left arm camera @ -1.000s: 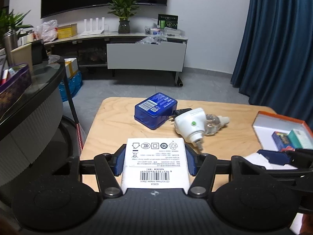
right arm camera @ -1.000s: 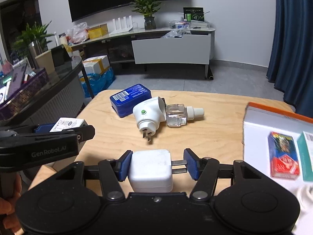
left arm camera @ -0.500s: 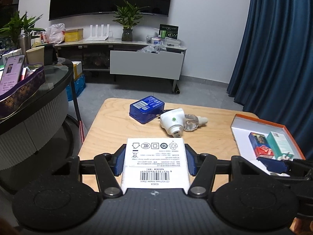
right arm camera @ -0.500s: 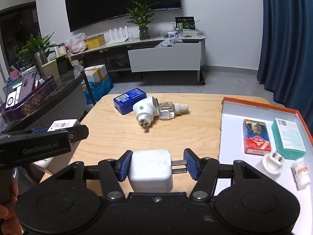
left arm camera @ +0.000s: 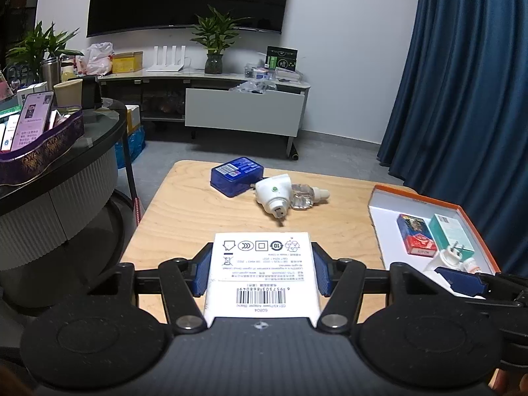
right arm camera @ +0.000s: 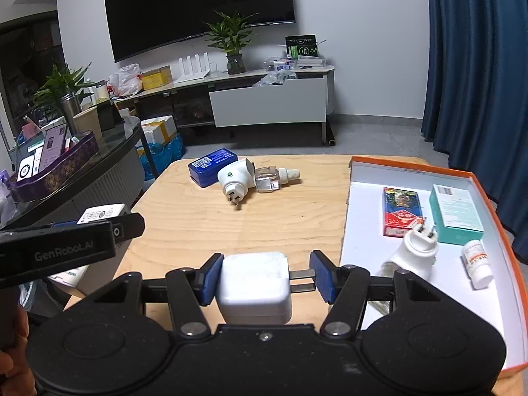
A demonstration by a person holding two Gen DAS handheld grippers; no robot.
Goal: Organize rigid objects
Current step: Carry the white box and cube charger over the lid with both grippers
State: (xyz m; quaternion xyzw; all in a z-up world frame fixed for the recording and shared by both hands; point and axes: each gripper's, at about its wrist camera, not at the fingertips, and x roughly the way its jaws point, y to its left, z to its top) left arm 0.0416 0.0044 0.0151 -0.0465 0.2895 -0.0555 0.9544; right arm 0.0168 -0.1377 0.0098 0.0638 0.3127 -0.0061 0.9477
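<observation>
My left gripper (left arm camera: pixel 260 272) is shut on a white box with a barcode label (left arm camera: pixel 262 277), held over the near edge of the wooden table (left arm camera: pixel 184 217). In the right wrist view my right gripper (right arm camera: pixel 265 279) is shut on a white power adapter (right arm camera: pixel 252 285), its prongs against the right pad. Far on the table lie a blue box (right arm camera: pixel 213 166) and a white plug-in diffuser with a clear bottle (right arm camera: pixel 246 180). The orange-rimmed white tray (right arm camera: pixel 488 204) at the right holds a red pack (right arm camera: pixel 401 211), a teal box (right arm camera: pixel 455 214), a white plug (right arm camera: pixel 414 254) and a small bottle (right arm camera: pixel 477 262).
A dark round glass-topped table (left arm camera: pixel 59 171) with a purple tray of items stands at the left. A TV cabinet (left arm camera: pixel 244 112) with a plant lines the far wall, and blue curtains (left arm camera: pixel 462 99) hang at the right. Bare wood lies between the grippers and the diffuser.
Both grippers have drawn back from the table and risen slightly with their loads. The blue box and diffuser look farther off, and more of the tray shows.
</observation>
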